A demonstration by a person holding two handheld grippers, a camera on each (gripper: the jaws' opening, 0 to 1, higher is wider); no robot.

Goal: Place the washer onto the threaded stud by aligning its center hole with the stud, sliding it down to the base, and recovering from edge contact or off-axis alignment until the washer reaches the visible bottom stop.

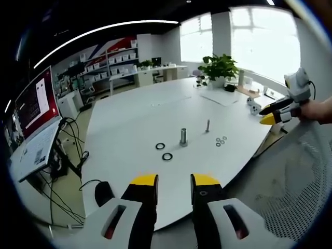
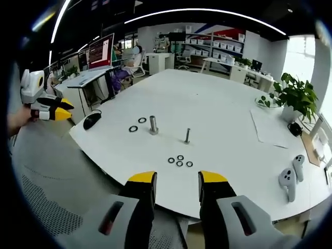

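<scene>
White table (image 1: 129, 114): carries every part, none yet moved.

Large washers, two (image 1: 163, 151): flat on the table at 7 o'clock of the thick stud (image 1: 183, 137).

Thin stud (image 1: 207, 125): upright, bare, at 2 o'clock of the thick one.

Small washers, four (image 1: 221, 140): clustered flat at 4 o'clock of the thin stud; none threaded on.

Progress: by my reading, nothing begun; picking, aligning and seating all remain.

Left gripper (image 1: 174, 182): jaws moderately parted, holding nothing, off the table edge.

Right gripper (image 2: 177, 180): jaws parted alike, empty, touching nothing.
</scene>
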